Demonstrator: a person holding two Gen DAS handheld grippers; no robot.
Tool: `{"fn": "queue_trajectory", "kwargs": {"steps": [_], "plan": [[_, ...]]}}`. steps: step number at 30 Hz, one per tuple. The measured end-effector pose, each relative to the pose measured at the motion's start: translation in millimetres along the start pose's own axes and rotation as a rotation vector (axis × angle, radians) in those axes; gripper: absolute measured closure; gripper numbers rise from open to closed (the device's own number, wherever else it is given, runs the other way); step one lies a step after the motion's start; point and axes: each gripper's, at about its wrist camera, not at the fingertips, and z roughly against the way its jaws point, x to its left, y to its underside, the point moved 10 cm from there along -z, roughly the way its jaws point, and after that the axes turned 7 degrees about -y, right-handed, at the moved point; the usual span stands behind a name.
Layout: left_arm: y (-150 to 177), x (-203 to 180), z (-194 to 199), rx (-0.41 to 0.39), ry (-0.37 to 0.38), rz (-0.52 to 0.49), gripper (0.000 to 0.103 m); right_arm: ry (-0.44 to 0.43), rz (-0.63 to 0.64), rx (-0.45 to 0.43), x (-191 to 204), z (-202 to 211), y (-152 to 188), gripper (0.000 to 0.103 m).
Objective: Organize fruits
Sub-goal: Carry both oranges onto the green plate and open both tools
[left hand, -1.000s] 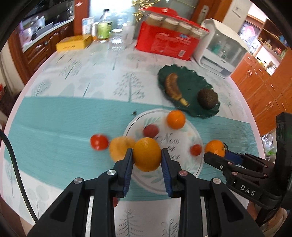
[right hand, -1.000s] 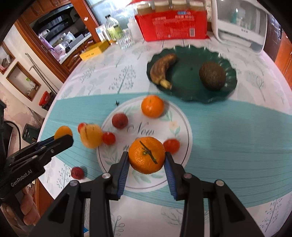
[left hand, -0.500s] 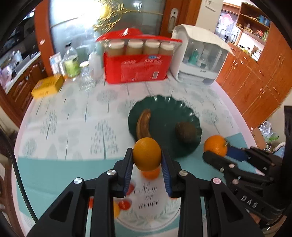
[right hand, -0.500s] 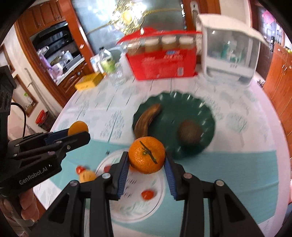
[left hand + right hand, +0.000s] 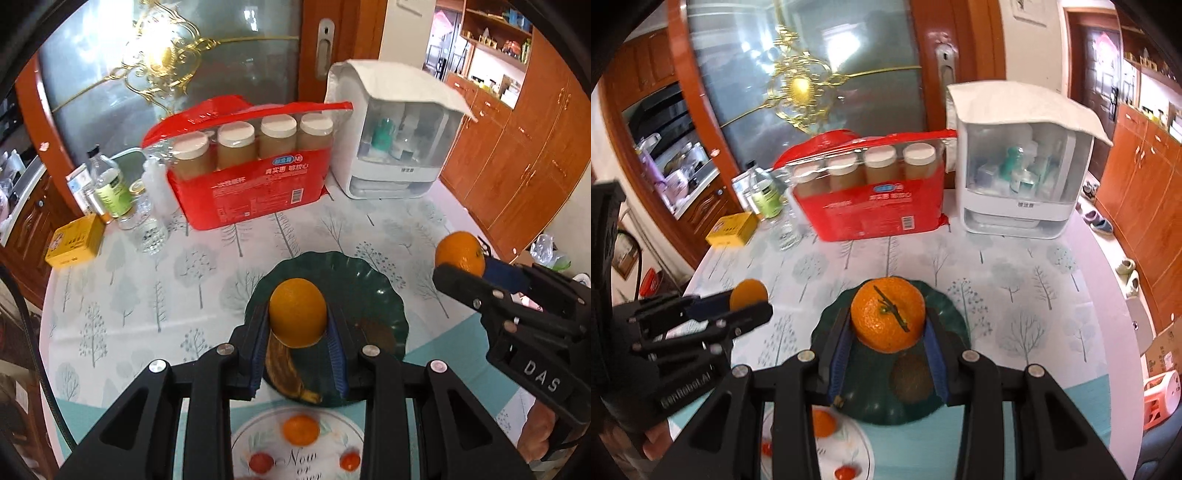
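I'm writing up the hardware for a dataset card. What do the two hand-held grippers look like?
Both are matte black plastic with angular, cut-out linkage arms, silver pivot screws and ribbed blue pads on the fingers. The left hand-held gripper carries white "GenRobot.AI" lettering on its side and a black cable runs along its left. The right hand-held gripper is marked "DAS" in white. No sleeves are visible.

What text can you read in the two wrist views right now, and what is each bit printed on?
"DAS": right gripper body.
"GenRobot.AI", blurred: left gripper body.
"Now", then a cut-off word below: white plate.
Red pack: blue logo, Chinese characters and barcode, not legible to me.
White cabinet: small grey label, too small.
Yellow box and bottle labels: too blurred.
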Motion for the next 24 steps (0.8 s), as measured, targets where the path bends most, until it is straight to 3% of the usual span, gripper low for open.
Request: {"fn": "queue_trajectory", "kwargs": {"steps": [6, 16, 24], "plan": [[-1.2, -13.2, -61.6, 0.088, 0.027, 0.012, 0.075, 0.018, -0.071, 0.076, -31.7, -53.2, 0.8, 0.065], [18.9, -28.9, -151.7, 0.224, 0.064, 0.016, 0.075, 0.067, -0.128, 0.24, -66.8, -133.0, 47.9, 0.064], [35.0, -36.6, -195.6, 0.289, 0.075, 0.016, 0.075, 0.083, -0.142, 0.321, -80.2, -163.6, 75.5, 0.064]]}}
